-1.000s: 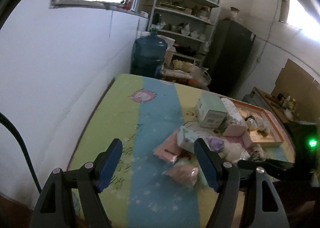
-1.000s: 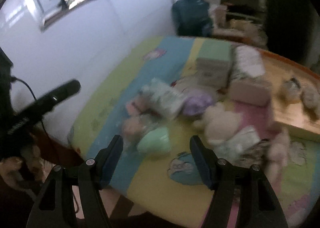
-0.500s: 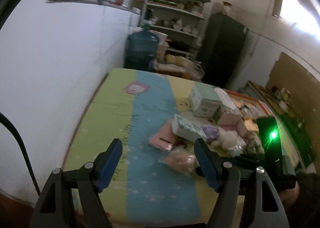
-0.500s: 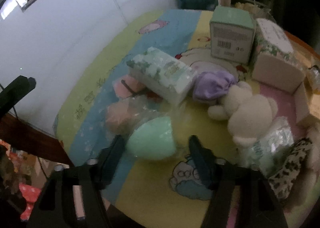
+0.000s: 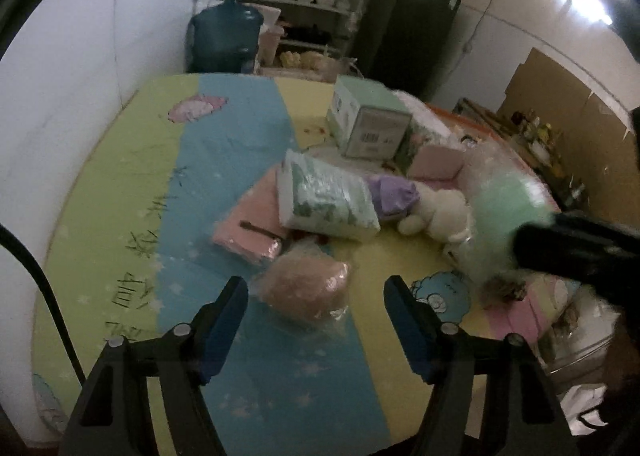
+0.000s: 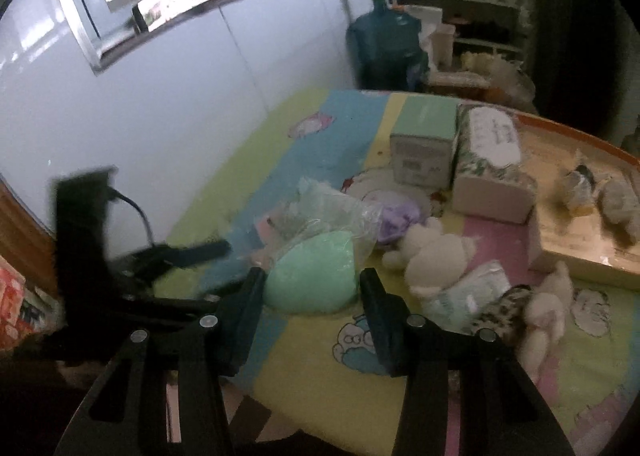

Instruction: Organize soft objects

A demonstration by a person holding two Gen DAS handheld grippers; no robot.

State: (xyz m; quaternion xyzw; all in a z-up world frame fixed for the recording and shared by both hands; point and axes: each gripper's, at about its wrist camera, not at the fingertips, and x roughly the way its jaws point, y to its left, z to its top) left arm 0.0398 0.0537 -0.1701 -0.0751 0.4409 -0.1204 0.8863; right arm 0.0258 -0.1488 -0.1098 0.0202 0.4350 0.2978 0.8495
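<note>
The left gripper [image 5: 316, 316], jaws spread and closing slightly, hangs over the bagged pink pouf [image 5: 308, 284] on the mat [image 5: 120, 191], apparently lining up a grab. The right gripper [image 6: 312, 296] has been closing and now pinches the bagged green sponge [image 6: 312, 280], seemingly raised for sorting.

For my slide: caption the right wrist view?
Right gripper closing on bagged green sponge beside white plush.
</note>
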